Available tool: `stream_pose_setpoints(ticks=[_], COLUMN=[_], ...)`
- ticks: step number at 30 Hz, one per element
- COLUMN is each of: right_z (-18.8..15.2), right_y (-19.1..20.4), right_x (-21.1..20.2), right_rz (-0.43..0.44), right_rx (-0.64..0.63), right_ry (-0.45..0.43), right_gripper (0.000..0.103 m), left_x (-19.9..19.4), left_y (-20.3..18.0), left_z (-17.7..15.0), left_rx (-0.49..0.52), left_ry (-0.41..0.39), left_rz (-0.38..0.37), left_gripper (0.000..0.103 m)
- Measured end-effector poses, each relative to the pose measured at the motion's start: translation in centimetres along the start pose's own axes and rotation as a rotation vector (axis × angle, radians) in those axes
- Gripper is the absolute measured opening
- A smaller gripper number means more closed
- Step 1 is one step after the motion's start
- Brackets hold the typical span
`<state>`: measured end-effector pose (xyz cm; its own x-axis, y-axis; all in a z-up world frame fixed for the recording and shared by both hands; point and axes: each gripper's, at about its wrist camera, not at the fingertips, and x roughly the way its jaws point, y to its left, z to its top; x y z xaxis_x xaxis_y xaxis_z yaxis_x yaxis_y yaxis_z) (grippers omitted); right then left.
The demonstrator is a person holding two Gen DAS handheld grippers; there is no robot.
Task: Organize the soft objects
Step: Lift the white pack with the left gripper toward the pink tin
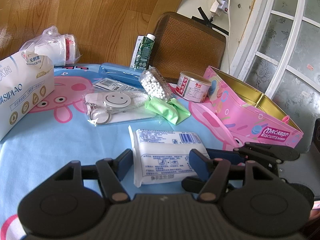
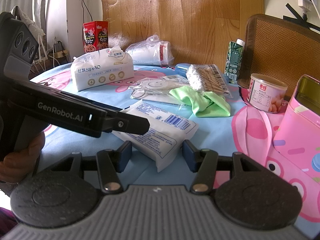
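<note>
Both grippers, left [image 1: 160,161] and right [image 2: 157,154], gape around the pack [image 1: 166,154]; closing together might tug it askew.

Both wrist views—low, close—share tissue pack [image 1: 166,156].

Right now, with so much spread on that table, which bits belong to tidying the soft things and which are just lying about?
For the job:
white soft pack, between the open left tongs
right tongs, also open around it
green cloth
tissue pack
pink tin, open

Just lying about:
small can
green carton
bead packet
smiley keyring
blue case
</note>
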<state>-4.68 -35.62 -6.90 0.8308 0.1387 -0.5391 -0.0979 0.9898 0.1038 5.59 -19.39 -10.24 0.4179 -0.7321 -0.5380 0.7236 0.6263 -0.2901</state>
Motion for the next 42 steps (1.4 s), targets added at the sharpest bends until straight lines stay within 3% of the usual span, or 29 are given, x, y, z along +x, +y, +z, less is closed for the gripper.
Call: stream_pose_setpoints(ticks=[23, 32, 38, 42], right_z=[0.0, 0.1, 1.7, 2.9], right_y=[-0.1, 0.5, 0.0, -2.3], right_x=[0.0, -1.2, -4.6, -7.0], right_rz=[0.001, -0.017, -0.125, -0.240], right_rx=[0.004, 0.031, -0.001, 0.017], right_ry=[0.000, -0.063, -0.201, -0.265], right_gripper=[0.060, 0.048, 0.048, 0.048], left_x=[0.0, -1.2, -2.1, -0.4], left_y=[-0.1, -0.6, -3.9, -7.9], left_z=[0.0, 0.6, 4.2, 7.6], left_rx=[0.004, 0.001, 0.086, 0.156], left_ry=[0.003, -0.031, -0.109, -0.128], left_rz=[-0.006, -0.013, -0.059, -0.121], left_gripper=[0.068, 0.064, 0.064, 0.063])
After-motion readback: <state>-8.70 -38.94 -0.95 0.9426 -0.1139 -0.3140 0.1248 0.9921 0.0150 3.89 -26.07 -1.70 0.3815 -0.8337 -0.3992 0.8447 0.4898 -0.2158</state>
